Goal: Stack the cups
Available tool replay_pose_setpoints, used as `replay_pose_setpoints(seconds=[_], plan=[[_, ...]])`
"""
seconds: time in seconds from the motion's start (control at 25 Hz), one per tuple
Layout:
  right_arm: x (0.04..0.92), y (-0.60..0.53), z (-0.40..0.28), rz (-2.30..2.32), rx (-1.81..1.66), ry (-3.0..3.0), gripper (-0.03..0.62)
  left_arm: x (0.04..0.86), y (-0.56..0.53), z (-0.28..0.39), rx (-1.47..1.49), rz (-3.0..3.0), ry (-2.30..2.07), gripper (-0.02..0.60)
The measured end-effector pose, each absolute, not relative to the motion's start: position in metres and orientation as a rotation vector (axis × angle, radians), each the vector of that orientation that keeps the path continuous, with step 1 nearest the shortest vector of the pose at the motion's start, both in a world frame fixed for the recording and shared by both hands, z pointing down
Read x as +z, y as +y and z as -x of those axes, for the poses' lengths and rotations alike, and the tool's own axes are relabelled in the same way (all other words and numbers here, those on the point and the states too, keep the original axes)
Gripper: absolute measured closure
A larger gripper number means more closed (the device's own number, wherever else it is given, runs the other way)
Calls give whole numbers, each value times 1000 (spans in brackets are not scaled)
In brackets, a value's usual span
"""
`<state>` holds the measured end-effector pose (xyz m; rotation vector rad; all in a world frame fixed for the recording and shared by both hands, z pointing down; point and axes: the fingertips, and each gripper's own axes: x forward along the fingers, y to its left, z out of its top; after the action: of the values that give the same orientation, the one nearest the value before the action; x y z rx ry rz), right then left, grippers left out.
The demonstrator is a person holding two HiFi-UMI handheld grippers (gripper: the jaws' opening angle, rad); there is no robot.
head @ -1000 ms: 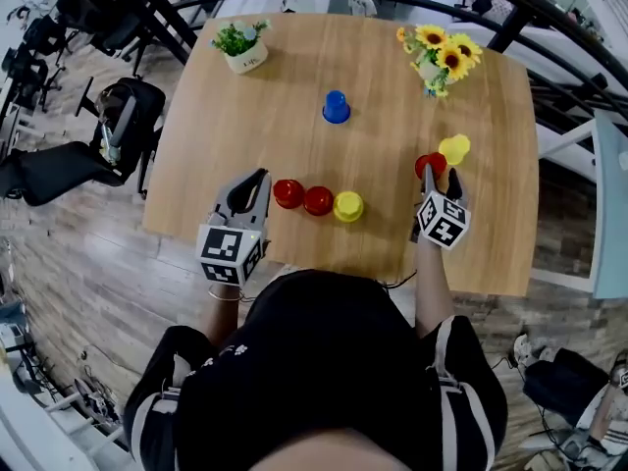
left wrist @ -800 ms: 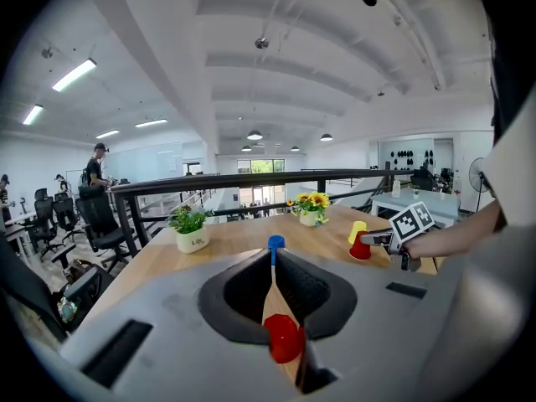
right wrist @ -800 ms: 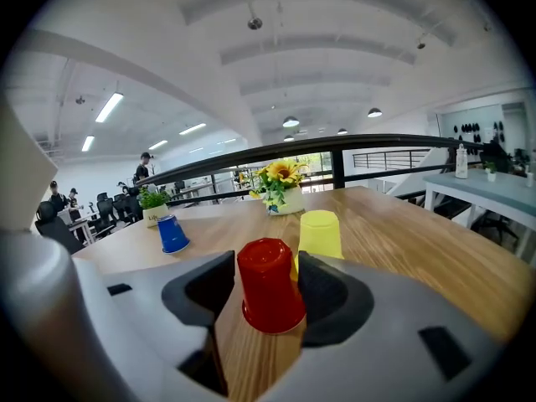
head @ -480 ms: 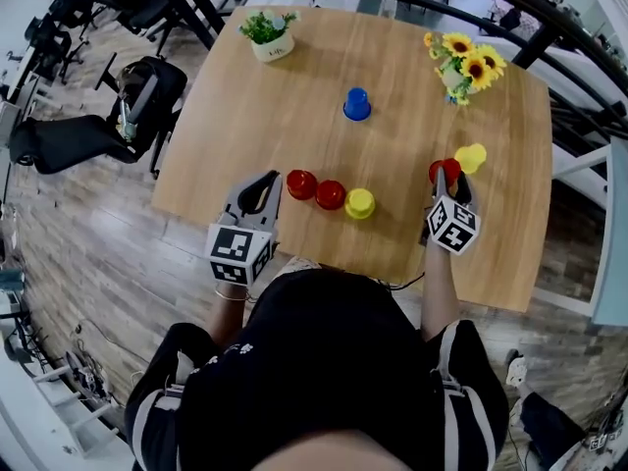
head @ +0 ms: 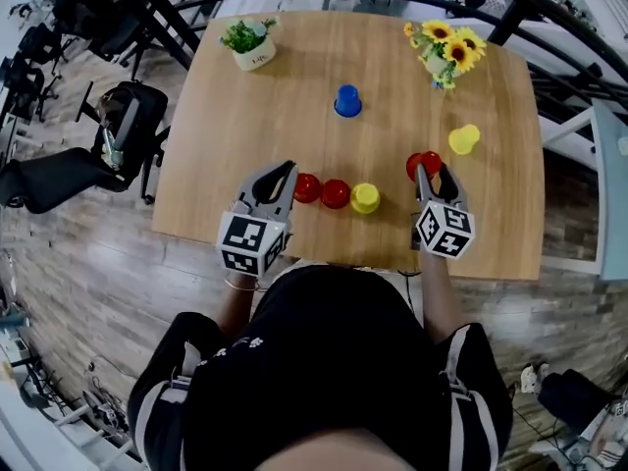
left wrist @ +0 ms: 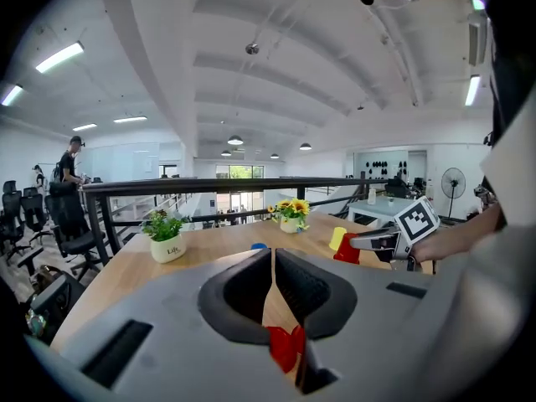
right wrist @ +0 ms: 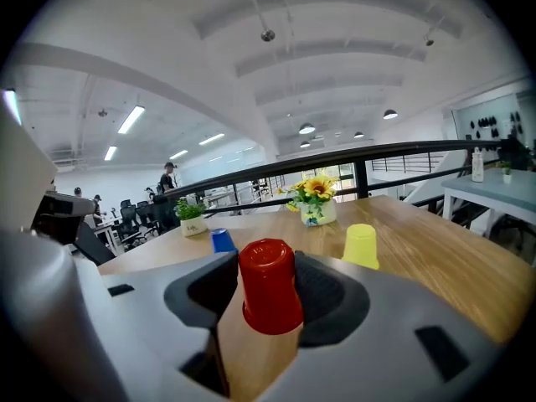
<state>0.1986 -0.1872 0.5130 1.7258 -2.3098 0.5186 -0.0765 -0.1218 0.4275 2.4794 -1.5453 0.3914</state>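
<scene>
My right gripper (head: 430, 172) is clamped on an upturned red cup (right wrist: 268, 285) near the front edge of the table (head: 235, 126), with the lone yellow cup (head: 464, 138) at its 1 o'clock and the row of three cups (head: 336, 193) at its 9 o'clock. My left gripper (head: 282, 173) sits at that row's 9 o'clock end, fingers pinched nearly together on nothing. To stack well, I judge I should hold the cup level, centre it squarely over whichever cup I choose, lower straight, and release only once it seats.

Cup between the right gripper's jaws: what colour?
Red. The cup, upside down, shows best in the right gripper view.
</scene>
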Motion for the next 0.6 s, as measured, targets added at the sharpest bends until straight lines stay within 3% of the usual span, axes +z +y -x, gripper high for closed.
replay_pose_setpoints(seconds=[0.4, 0.6], plan=[[482, -141, -82, -1454, 470, -2487, 382, 436, -120, 107, 374, -2509, -1463, 561], [475, -133, -61, -1438, 419, -2487, 382, 440, -116, 123, 353, -2505, -1455, 561]])
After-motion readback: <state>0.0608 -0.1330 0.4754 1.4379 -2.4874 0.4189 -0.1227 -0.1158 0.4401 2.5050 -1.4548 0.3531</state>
